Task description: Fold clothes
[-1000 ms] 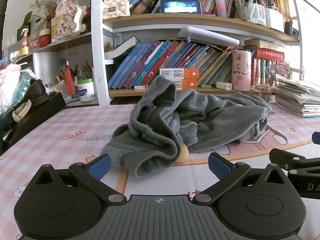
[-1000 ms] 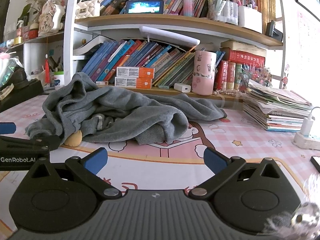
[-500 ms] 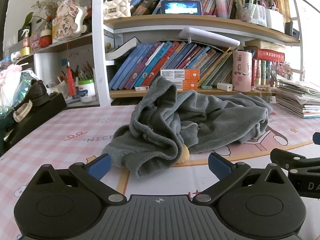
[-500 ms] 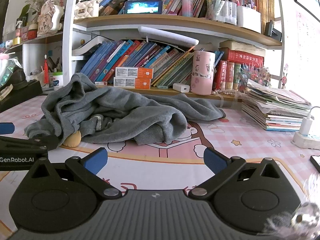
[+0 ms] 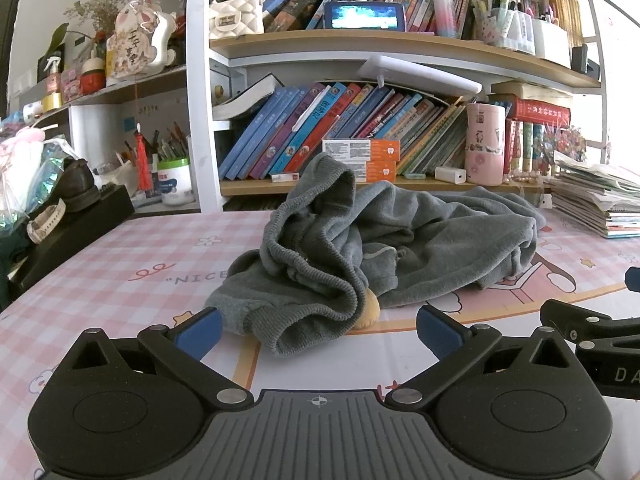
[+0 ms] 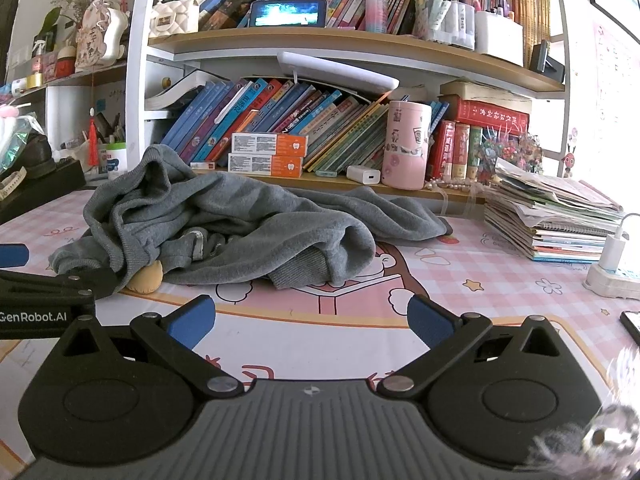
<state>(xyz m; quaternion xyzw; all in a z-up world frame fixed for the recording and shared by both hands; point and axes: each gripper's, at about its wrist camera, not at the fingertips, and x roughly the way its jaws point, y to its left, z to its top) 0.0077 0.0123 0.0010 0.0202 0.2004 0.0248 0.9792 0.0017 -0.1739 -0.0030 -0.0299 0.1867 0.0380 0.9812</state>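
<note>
A crumpled grey sweater [image 5: 380,248] lies in a heap on the pink checked table mat [image 5: 120,280]; it also shows in the right wrist view [image 6: 240,232]. A small tan patch [image 5: 370,310] peeks out under its near edge. My left gripper [image 5: 318,330] is open and empty, just short of the sweater's ribbed hem. My right gripper [image 6: 310,320] is open and empty, a little before the sweater's cuff. Each gripper shows at the edge of the other's view.
A bookshelf [image 6: 320,120] full of books stands behind the table. A pink cup [image 6: 406,144] sits on its lower shelf. A stack of booklets [image 6: 552,220] and a white power strip [image 6: 612,280] lie at the right. A black case [image 5: 68,232] sits at the left.
Both grippers have edged slightly closer to the sweater; the sweater has not moved.
</note>
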